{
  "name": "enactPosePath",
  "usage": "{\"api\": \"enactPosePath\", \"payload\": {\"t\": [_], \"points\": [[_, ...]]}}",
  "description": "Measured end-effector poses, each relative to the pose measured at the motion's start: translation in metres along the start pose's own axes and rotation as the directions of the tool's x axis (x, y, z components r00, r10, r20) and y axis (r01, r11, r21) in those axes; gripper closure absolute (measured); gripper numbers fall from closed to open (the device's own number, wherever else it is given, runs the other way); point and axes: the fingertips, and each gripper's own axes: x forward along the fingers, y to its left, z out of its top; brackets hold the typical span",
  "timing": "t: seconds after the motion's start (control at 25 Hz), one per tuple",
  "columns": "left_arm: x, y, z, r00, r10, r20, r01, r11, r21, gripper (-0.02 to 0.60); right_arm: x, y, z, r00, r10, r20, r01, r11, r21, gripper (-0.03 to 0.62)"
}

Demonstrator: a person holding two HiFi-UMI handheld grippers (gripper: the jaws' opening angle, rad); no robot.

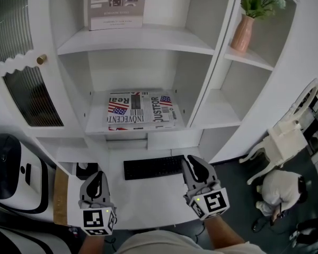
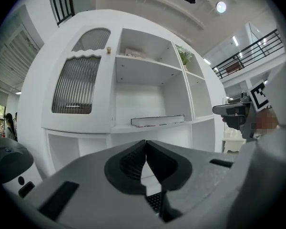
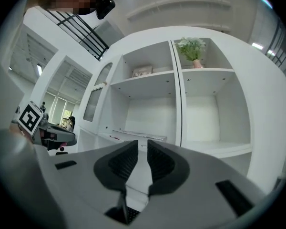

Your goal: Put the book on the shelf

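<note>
The book [image 1: 142, 110], its cover printed with flags and newspaper text, lies flat on the middle shelf [image 1: 98, 121] of the white cabinet. It shows edge-on in the left gripper view [image 2: 157, 120] and in the right gripper view [image 3: 138, 135]. Both grippers hang low over the white desk [image 1: 148, 197], well short of the book. My left gripper [image 1: 97, 178] [image 2: 146, 149] has its pads touching and holds nothing. My right gripper [image 1: 193, 165] [image 3: 142, 151] shows a narrow gap between its pads, with nothing in it.
A black keyboard [image 1: 152, 167] lies on the desk between the grippers. A framed print [image 1: 116, 4] stands on the upper shelf, and a pink vase of flowers [image 1: 243, 33] in the right bay. A cabinet door with a knob [image 1: 41, 60] is at the left. A white chair [image 1: 281, 142] and a crouching person [image 1: 278, 189] are at the right.
</note>
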Motion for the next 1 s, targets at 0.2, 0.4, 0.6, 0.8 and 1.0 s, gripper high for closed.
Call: {"api": "enactPosePath", "payload": {"t": [0.2,0.4,0.6,0.8,1.0], "points": [[0.0,-0.002,0.0,1.0,-0.004,-0.003,0.004,1.0,0.007,0.577,-0.01,-0.007,-0.004,0.998,-0.052,0.018,0.052,0.998,0.02,0.591],[-0.002,-0.004,0.001,1.0,-0.006,-0.005,0.006,1.0,0.011,0.577,-0.015,-0.006,-0.007,0.997,-0.078,0.026,0.077,0.997,0.026,0.592],[-0.004,-0.003,0.001,1.0,-0.006,-0.005,0.006,1.0,0.015,0.575,-0.016,-0.003,-0.009,0.996,-0.08,0.026,0.079,0.997,0.019,0.592],[-0.005,-0.003,0.001,1.0,-0.007,-0.006,0.007,1.0,0.016,0.575,-0.017,-0.002,-0.009,0.997,-0.079,0.024,0.078,0.997,0.02,0.592],[-0.007,-0.005,0.002,1.0,-0.007,-0.005,0.007,1.0,0.018,0.575,-0.018,-0.001,-0.011,0.997,-0.079,0.017,0.078,0.997,0.022,0.592]]}}
